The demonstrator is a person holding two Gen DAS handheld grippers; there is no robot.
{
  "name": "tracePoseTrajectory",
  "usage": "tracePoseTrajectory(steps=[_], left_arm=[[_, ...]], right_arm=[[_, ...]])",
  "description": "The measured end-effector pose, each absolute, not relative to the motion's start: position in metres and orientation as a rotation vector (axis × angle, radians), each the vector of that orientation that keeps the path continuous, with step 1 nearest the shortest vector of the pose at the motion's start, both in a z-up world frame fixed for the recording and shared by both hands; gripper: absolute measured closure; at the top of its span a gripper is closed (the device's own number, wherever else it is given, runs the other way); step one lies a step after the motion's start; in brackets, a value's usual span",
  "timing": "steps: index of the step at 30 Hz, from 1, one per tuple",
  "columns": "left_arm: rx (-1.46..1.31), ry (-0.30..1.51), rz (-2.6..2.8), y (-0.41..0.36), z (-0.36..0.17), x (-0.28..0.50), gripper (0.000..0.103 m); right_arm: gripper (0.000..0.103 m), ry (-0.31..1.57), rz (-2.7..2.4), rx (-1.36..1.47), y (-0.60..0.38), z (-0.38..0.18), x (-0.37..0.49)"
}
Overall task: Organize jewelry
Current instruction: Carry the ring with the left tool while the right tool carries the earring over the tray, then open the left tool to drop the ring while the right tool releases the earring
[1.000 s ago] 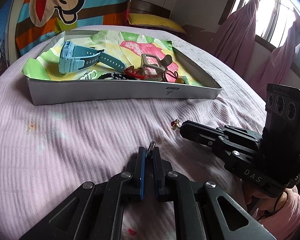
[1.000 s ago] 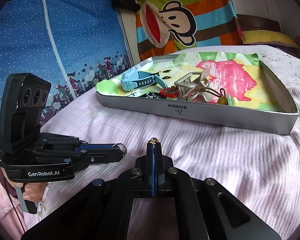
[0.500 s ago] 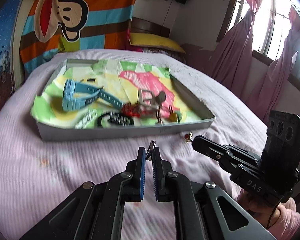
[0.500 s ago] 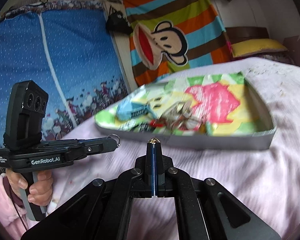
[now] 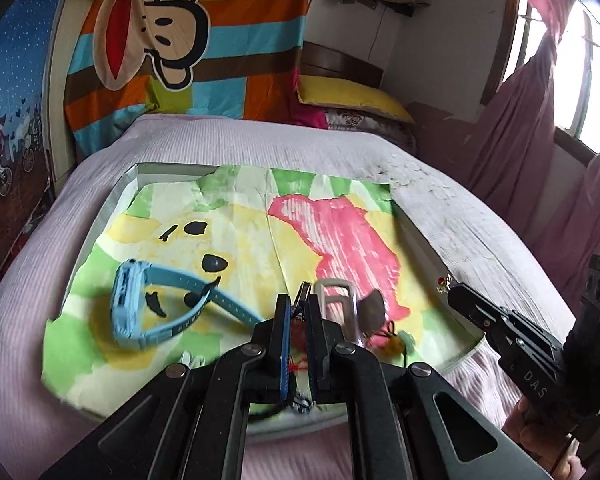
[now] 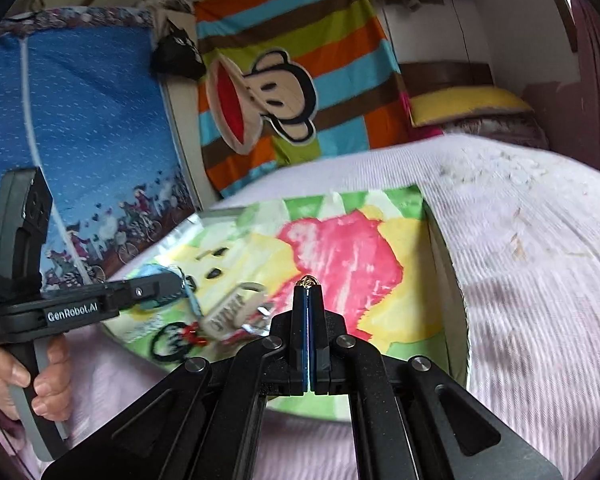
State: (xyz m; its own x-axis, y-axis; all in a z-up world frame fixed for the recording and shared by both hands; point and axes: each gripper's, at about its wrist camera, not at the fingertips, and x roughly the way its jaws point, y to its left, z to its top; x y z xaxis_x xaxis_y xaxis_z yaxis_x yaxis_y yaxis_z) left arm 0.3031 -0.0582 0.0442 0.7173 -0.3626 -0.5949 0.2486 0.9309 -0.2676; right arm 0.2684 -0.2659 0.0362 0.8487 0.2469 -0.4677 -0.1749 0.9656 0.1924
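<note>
Both grippers hover over the tray (image 5: 100,216) on the bed. Left gripper (image 5: 296,304) pinches a silver ring (image 5: 302,296); right gripper (image 6: 308,292), jaws pressed together, grips a gold earring (image 6: 308,280). Blue watch (image 5: 140,304) lies in tray w/ other pieces.

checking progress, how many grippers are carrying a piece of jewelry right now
2: the left gripper pinches a small metal ring over the tray; the right gripper pinches a tiny gold charm above it.

Left gripper (image 6: 182,286) body reads "GenRobot.AI" — right gripper (image 5: 450,289) body "DAS".
</note>
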Motion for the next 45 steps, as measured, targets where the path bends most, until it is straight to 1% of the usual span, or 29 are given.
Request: tracePoseTrajectory(steps=[7,11,24,25,29,34,37,39,41,43,45], left_arm=[[-0.168,0.799,-0.307,-0.063,0.029,0.339,0.096],[-0.149,0.854,-0.305,-0.066,0.021,0.348,0.096],[-0.081,0.854,-0.306,-0.076,0.02,0.345,0.095],[-0.083,0.852,-0.308,-0.076,0.02,0.344,0.093],[-0.088,0.831,-0.319,-0.076,0.02,0.336,0.079],[-0.075,0.776,-0.296,-0.077,0.024,0.32,0.073],[-0.079,0.744,-0.283,-0.074,0.028,0.311,0.066],[-0.093,0.712,-0.255,-0.07,0.031,0.303,0.052],[-0.102,0.681,-0.235,-0.066,0.035,0.297,0.049],[-0.104,0.665,-0.217,-0.062,0.037,0.294,0.049],[-0.117,0.658,-0.201,-0.057,0.038,0.29,0.043]], right_arm=[[0.102,0.642,0.211,0.135,-0.262,0.014,0.301],[0.102,0.681,0.219,0.142,-0.26,0.005,0.309],[0.102,0.714,0.221,0.12,-0.257,-0.002,0.309],[0.102,0.711,0.219,0.12,-0.258,-0.001,0.308],[0.102,0.69,0.217,0.125,-0.262,0.001,0.304],[0.101,0.663,0.215,0.106,-0.261,0.006,0.295],[0.101,0.642,0.214,0.089,-0.26,0.011,0.289],[0.101,0.627,0.212,0.082,-0.26,0.013,0.285],[0.101,0.621,0.214,0.084,-0.261,0.015,0.282],[0.101,0.61,0.21,0.081,-0.261,0.018,0.279],[0.101,0.6,0.207,0.08,-0.262,0.021,0.275]])
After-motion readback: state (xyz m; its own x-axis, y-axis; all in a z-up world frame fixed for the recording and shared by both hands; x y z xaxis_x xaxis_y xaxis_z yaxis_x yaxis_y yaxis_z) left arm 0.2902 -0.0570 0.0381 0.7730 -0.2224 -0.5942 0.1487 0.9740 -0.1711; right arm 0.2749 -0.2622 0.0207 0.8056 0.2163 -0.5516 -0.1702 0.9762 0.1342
